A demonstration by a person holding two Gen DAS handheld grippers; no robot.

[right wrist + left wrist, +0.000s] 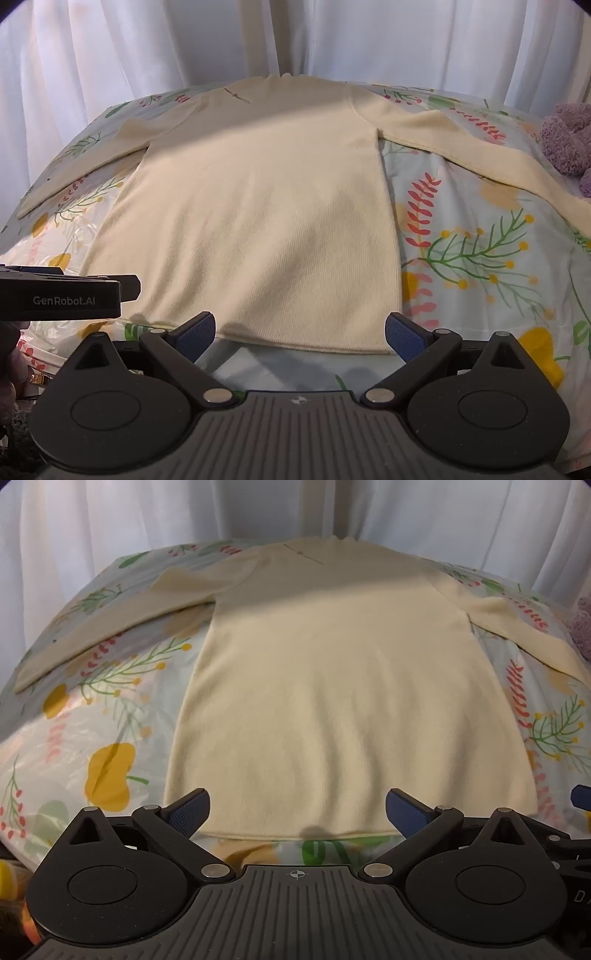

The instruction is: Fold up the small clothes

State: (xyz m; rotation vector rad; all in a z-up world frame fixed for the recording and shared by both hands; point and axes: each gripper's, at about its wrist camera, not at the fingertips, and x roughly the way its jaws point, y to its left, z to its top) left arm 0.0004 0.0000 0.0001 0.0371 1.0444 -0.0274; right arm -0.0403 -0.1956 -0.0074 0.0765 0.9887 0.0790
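Hovering both claws wide open and empty, left claw (297,812) and right claw (300,334), at the cream sweater's (332,686) hem; its length runs toward frame top.

A: Any lettering on my feeds?
B: From my right wrist view, "GenRobot.AI" stands in pale letters on the left gripper (125,288) body's black side. Elsewhere, I read nothing whole.
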